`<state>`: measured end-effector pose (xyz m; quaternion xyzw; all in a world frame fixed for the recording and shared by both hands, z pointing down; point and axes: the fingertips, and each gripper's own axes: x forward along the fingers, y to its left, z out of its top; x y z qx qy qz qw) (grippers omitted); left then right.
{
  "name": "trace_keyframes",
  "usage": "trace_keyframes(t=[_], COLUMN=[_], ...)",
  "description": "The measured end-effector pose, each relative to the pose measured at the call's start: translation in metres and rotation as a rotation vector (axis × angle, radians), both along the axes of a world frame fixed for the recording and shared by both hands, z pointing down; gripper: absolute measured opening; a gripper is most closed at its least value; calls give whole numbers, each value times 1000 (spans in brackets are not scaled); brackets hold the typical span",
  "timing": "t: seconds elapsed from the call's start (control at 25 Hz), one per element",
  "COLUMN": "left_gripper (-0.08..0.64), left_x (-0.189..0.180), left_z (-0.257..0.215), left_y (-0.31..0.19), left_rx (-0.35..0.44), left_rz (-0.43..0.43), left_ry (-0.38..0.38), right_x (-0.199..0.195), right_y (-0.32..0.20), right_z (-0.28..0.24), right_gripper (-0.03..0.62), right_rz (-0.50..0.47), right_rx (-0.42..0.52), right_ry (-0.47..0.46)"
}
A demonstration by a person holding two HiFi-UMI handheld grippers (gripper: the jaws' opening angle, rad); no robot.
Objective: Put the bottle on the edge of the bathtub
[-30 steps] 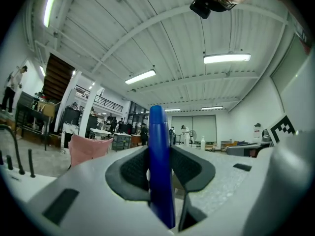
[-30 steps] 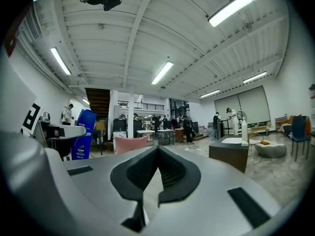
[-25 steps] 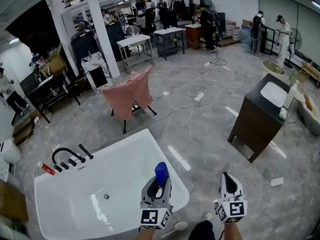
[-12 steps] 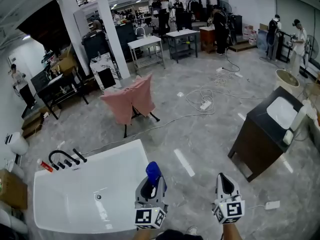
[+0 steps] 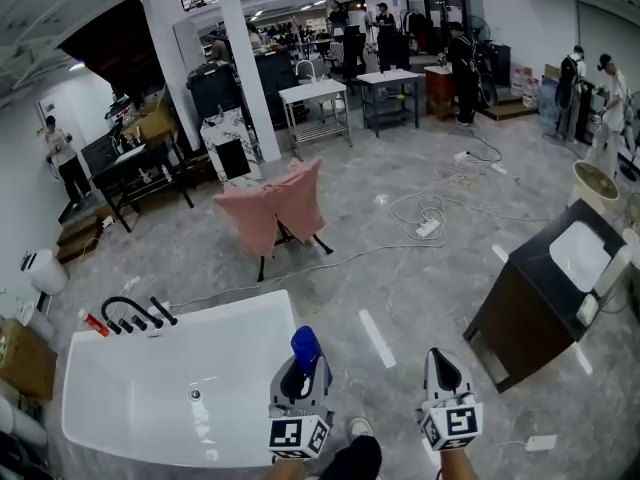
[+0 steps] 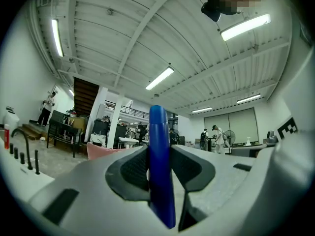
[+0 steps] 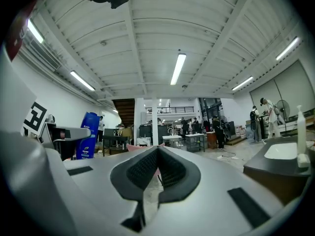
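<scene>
- Two handheld grippers show at the bottom of the head view, side by side and apart from each other, both pointing away from the person.
- Left gripper [image 5: 303,373] is clamped on the blue bottle [image 5: 306,348]. In its own view the dark ribbed pads squeeze the bottle from both sides, and it stands upright with its rounded top poking up past the jaw tips.
- Right gripper [image 5: 441,366] has its jaws pressed together with nothing between them.
- From the head view, the bottle lines up with the right-hand end of the white bathtub [image 5: 258,306], right about at the rim. It's in the jaws and not set down on the edge.
- The right gripper view catches that same bottle off to its left, with a label on its side.
- Black faucet [image 5: 130,313] sits on the tub's far left corner, and a small red item [image 5: 93,323] lies just beside it.
- Past the tub there's a chair with pink cloth [image 5: 276,206] draped over it, and white cables [image 5: 430,213] on the grey floor.
- Dark vanity cabinet [image 5: 530,313] with a white basin stands off to the right, well apart from the tub.
</scene>
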<state>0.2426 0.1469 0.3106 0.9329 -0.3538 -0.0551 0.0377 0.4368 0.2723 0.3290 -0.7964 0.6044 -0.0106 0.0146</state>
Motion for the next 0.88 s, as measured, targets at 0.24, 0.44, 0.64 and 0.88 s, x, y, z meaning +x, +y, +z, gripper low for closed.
trace_keyframes(t=[0.24, 0.44, 0.64, 0.88], left_gripper=[140, 140, 140, 140], left_x=[-6, -19, -37, -65], left_z=[10, 20, 21, 32], left_y=[-55, -118, -182, -253], left_rx=[9, 4, -16, -25], left_rz=[-85, -175, -268, -351], left_ry=[22, 25, 27, 15], right_x=[6, 2, -16, -47], right_y=[-71, -157, -247, -337], right_z=[5, 10, 8, 20], right_gripper=[-3, -3, -3, -3], right_rz=[-83, -182, -296, -405], right_rx=[-1, -20, -47, -72], right_ry=[33, 44, 46, 41])
